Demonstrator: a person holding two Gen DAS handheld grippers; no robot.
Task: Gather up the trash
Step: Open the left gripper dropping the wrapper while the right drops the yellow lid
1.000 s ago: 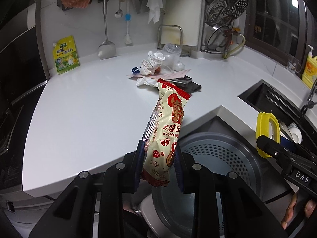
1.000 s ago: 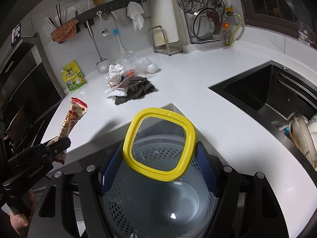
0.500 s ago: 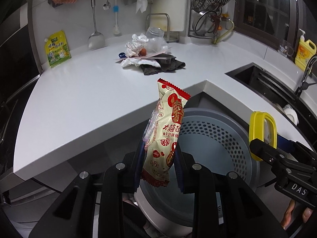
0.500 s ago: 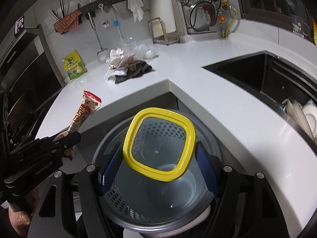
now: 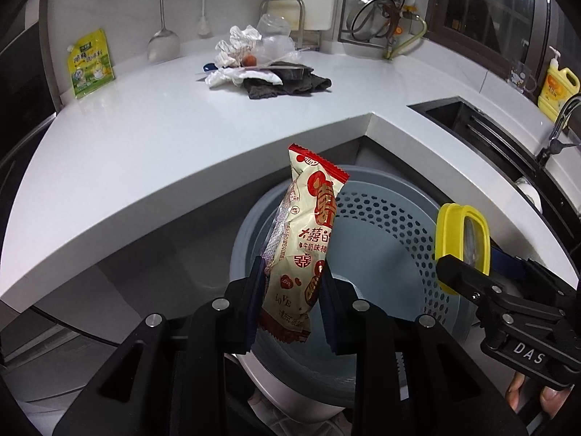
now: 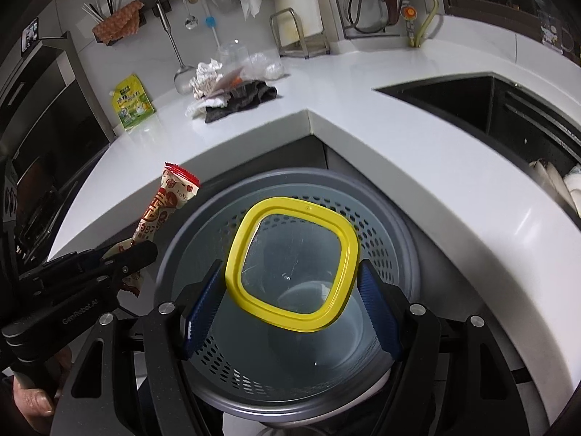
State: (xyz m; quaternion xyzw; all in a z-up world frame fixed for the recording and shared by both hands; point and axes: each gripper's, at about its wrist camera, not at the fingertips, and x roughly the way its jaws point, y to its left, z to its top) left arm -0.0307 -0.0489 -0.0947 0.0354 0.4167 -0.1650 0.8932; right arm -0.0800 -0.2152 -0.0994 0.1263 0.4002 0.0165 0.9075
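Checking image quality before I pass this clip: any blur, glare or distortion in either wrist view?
Left wrist: sharp; fisheye bows the counter edge; corners vignetted black. Right wrist: bin rim slightly motion-smeared; soft ceiling-light glare on the countertop; yellow lid crisp.

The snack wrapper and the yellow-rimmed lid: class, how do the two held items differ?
The snack wrapper is soft, printed red and cream, and stands upright in the left gripper. The yellow-rimmed lid is rigid with a clear centre, held tilted across the wider right gripper. Both are gripped above the grey perforated bin.
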